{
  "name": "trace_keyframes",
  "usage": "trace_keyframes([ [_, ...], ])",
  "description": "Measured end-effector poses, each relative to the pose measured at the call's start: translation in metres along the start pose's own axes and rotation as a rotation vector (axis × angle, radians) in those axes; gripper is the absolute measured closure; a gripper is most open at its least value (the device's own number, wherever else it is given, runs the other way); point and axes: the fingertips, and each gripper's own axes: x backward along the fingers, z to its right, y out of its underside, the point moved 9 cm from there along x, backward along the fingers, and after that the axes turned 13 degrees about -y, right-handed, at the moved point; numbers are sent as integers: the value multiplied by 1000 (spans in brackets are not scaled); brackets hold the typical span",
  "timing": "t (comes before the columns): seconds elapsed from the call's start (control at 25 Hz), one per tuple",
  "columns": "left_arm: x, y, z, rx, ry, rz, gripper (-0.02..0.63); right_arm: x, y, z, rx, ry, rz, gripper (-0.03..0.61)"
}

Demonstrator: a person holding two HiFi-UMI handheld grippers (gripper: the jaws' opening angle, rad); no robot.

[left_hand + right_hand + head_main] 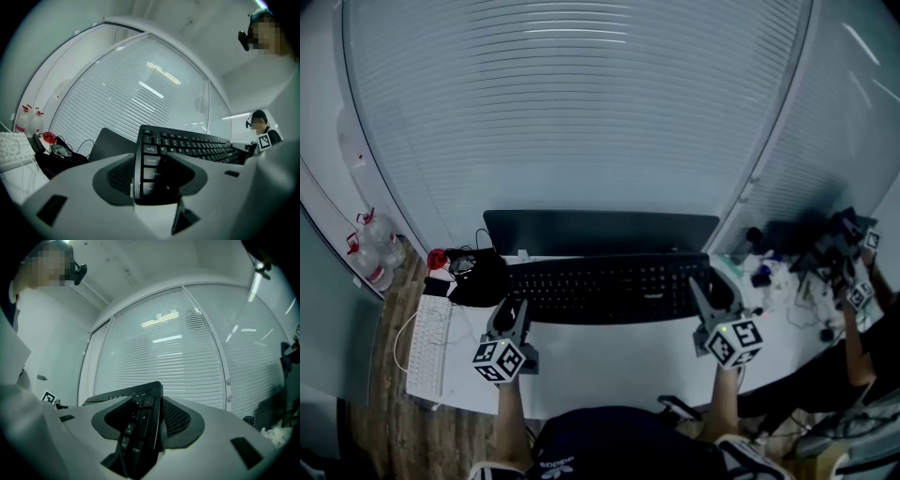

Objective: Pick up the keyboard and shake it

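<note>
1. Nearest to me, the left gripper (pixel 515 309) has its jaws closed down on the left end of the black keyboard (pixel 605 289). The left gripper view shows the edge keys pinched between the pads (pixel 117 176).
2. The right gripper (pixel 701 302) is clamped the same way on the keyboard's right end, with the Enter and number keys wedged between its jaws in the right gripper view. I judge that one grip at each end is what keeps so long a board level and stops it twisting when shaken.
3. The keyboard spans the gap between the two grippers, keys facing up and toward me. Both gripper views show it against the window rather than the tabletop, so it looks lifted clear of the white desk (pixel 609 366), ready for shaking.
4. Left of the keyboard, a white keyboard (pixel 429 345) lies near the desk edge, with a black bag (pixel 478 278) and tangled cables just off the keyboard's left corner. They sit close enough that wide swings could clip them.
5. Just behind the keyboard stands a dark monitor (pixel 600 232).
6. Beyond it, window blinds (pixel 581 112) fill the background, and far to the keyboard's right sits another person (pixel 853 319).
</note>
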Motion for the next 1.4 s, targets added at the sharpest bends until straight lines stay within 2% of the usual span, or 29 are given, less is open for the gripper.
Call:
trace_keyframes([
  [0.12,-1,7,-6,20,14,-10,414,3,-2,-5,20,-10,-7,387],
  [0.28,-4,9,-8,41,-11,-19,414,-10,-4,-5,22,-12,-34,387],
  [0.4,4,24,-16,62,-4,-45,414,-3,2,-12,28,-21,-62,387],
  [0.56,-5,29,-16,52,-23,-63,414,-22,15,9,-13,-26,-76,387],
  [0.72,8,33,-23,61,-24,-81,414,-9,15,-7,-15,-26,-81,388],
  [0.88,1,28,-23,34,-31,-75,414,-24,26,9,-49,-46,-57,388],
  [1.08,13,18,-31,20,-41,-54,414,-16,24,-12,-50,-60,-17,391],
  [1.24,17,3,-26,-52,-39,-25,414,-7,42,-8,-81,-43,-1,390],
  [1.4,18,-23,-12,-130,-10,24,414,9,54,-4,-136,-24,58,390],
])
